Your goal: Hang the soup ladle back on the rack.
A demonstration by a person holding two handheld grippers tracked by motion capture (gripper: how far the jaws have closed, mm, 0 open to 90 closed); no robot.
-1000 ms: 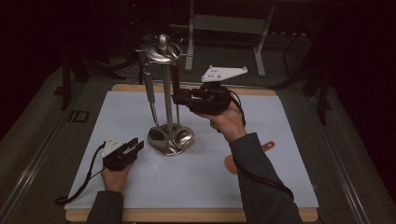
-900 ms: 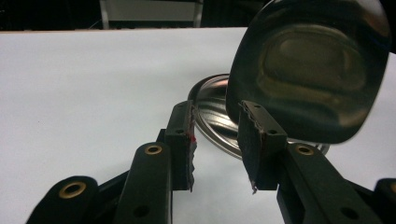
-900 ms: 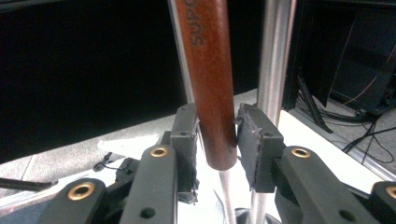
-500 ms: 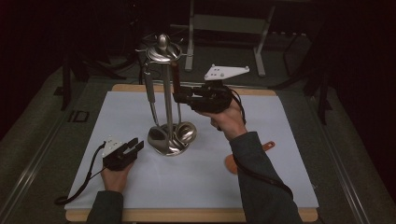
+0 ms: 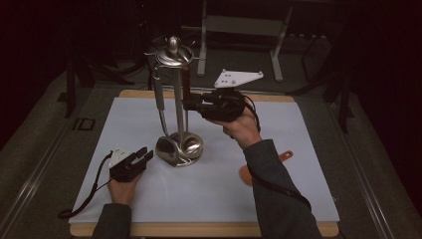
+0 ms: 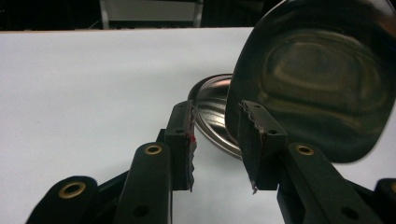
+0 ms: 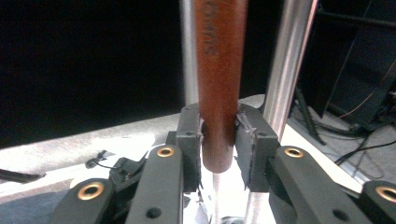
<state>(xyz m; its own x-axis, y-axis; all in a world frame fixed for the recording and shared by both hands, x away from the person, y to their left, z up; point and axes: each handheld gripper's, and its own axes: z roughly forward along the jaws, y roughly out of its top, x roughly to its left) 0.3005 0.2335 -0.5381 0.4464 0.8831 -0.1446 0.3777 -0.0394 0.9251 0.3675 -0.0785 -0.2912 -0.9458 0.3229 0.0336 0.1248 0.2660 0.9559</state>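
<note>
A brown wooden handle [image 7: 219, 84] hanging on the steel utensil stand [image 5: 175, 99], at the upper centre of the high view, is gripped by the right hand-held gripper [image 7: 218, 135]; its jaws have just been closing, and the pads press on both sides of the handle. The left hand-held gripper [image 5: 142, 157] is rested on the white table [image 5: 224, 189] at the lower left, jaws wide and holding nothing, just beside a hanging shiny spatula blade [image 6: 317, 79].

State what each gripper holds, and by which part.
The right gripper clamps the brown wooden handle of a hanging utensil near its lower end, having just closed. The left gripper holds nothing.
</note>
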